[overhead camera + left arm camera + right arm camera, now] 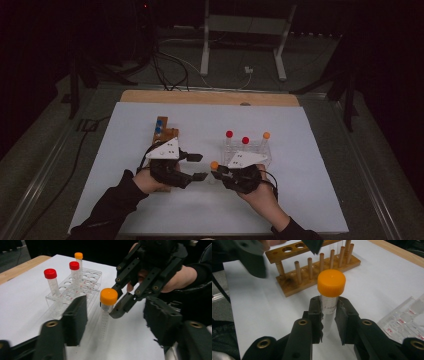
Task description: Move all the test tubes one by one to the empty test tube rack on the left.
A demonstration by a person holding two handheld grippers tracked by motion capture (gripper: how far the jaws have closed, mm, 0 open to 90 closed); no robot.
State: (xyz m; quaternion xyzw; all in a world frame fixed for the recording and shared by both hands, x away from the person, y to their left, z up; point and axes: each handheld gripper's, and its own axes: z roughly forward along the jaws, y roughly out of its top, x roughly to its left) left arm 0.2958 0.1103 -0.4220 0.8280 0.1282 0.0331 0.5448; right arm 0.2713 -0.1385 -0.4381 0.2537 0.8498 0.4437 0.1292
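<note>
Orange-capped tube (329,298) stands upright in your right tongs (328,315), whose jaws are closed on its clear body just under the cap, above the white surface (300,200) between the two racks. Four tubes in all can be counted here: two red-capped (51,280) and two orange-capped. Three of them stand in the clear plastic rack (87,283), the second orange one (78,261) at its far end. Your left tongs (196,166) are spread wide and hold nothing. Beside them sits the wooden rack (312,267) with blue caps (158,126) at its far end.
</note>
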